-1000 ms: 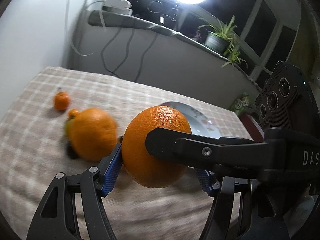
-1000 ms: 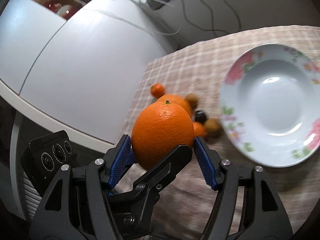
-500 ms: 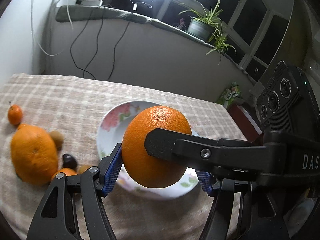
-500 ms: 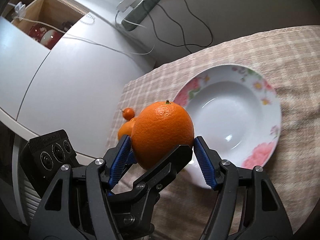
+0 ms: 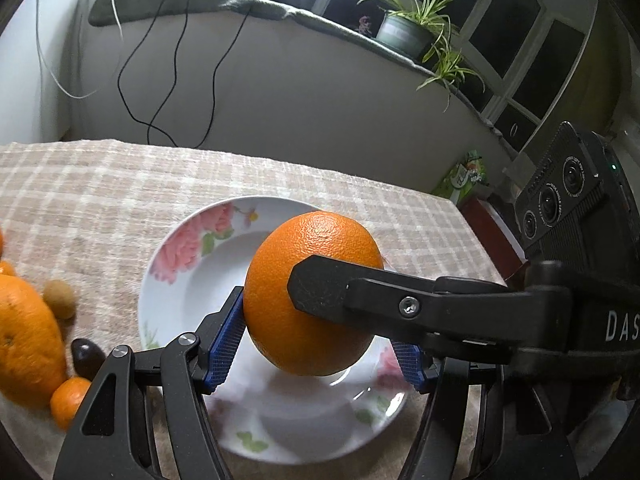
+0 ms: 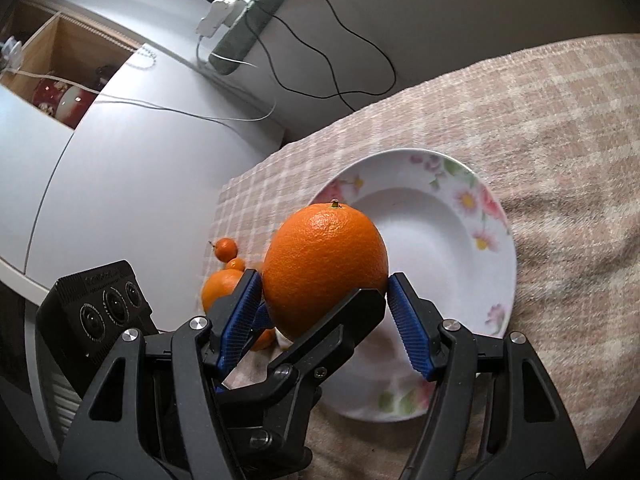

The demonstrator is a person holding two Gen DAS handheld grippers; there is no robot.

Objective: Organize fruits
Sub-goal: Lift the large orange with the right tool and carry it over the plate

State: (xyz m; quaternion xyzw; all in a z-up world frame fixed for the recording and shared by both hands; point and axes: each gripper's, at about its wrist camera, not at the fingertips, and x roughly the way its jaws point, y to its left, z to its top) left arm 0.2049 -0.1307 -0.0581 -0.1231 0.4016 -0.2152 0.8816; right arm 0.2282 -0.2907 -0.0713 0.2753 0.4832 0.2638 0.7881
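Note:
A large orange point(image 5: 280, 312) is gripped by both grippers at once. My left gripper point(image 5: 316, 344) is shut on it, and my right gripper point(image 6: 326, 300) is shut on the same orange point(image 6: 324, 264), crossing from the side. The orange hangs just above a white floral plate point(image 5: 192, 280), which also shows in the right wrist view point(image 6: 452, 248). On the cloth left of the plate lie a second large orange point(image 5: 24, 340), a small tangerine point(image 5: 66, 400), a dark fruit point(image 5: 86, 356) and a brown fruit point(image 5: 60, 298).
A checked beige tablecloth point(image 5: 100, 192) covers the table. A white cabinet point(image 6: 100, 184) stands close to the table's left side. Cables point(image 5: 168, 68) hang down the wall behind. A potted plant point(image 5: 408, 28) sits on the sill.
Both grippers carried the orange to the right, from beside the fruit pile to over the plate. The plate now sits nearer and more centred under the orange.

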